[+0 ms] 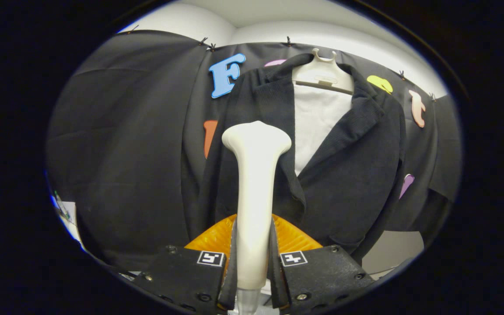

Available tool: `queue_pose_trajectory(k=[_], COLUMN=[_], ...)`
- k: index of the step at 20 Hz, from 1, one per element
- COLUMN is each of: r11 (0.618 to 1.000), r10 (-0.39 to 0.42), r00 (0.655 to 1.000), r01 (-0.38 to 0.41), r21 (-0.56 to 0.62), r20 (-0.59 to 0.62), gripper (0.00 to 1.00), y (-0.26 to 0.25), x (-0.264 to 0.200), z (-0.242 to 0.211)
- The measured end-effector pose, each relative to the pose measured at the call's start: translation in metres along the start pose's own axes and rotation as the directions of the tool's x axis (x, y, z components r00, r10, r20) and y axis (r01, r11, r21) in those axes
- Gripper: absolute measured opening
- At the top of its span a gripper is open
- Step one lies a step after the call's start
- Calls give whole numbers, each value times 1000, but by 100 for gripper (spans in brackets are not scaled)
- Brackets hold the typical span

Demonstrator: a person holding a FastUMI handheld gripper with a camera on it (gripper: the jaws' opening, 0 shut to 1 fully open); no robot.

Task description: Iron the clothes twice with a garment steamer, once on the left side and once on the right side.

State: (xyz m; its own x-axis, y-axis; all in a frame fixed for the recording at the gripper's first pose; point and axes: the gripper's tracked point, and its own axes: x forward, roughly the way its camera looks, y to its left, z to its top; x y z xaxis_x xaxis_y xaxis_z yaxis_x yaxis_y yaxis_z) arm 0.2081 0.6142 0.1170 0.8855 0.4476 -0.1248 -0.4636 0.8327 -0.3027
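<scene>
Black cloth wall backs the booth, with a pale ceiling above at 12 o'clock.

Item 1, nearest: tool [252, 262], at 6 o'clock. Both fingers press on the handle of the steamer, one on each side; each finger block carries a small square marker on top.

Item 2: steamer [255, 192], cream, upright between the fingers. Slim handle rises from 6 o'clock toward centre and flares into a broad rounded head. The head overlaps the jacket's lapel on the 9 o'clock side; whether it touches the fabric cannot be told.

Item 3: orange ribbed piece [293, 238], fan-shaped, just beyond the fingers, behind the handle at its lower end. What it is cannot be told.

Item 4: jacket [348, 175], dark, ribbed weave, hanging beyond the steamer, from centre toward 3 o'clock. Front open, lapels spread apart.

Item 5: white panel [317, 118] showing between the lapels.

Item 6, farthest: hanger [323, 70], cream, at 12 o'clock, carrying the jacket's collar against the cloth wall.
</scene>
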Motion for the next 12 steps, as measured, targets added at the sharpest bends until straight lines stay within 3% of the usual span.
queue_pose_trajectory(k=[12], r11=[1000], r10=[27], r00=[996], r01=[-28], r21=[-8], r20=[-83], gripper=[34], y=[7], x=[-6], z=[-46])
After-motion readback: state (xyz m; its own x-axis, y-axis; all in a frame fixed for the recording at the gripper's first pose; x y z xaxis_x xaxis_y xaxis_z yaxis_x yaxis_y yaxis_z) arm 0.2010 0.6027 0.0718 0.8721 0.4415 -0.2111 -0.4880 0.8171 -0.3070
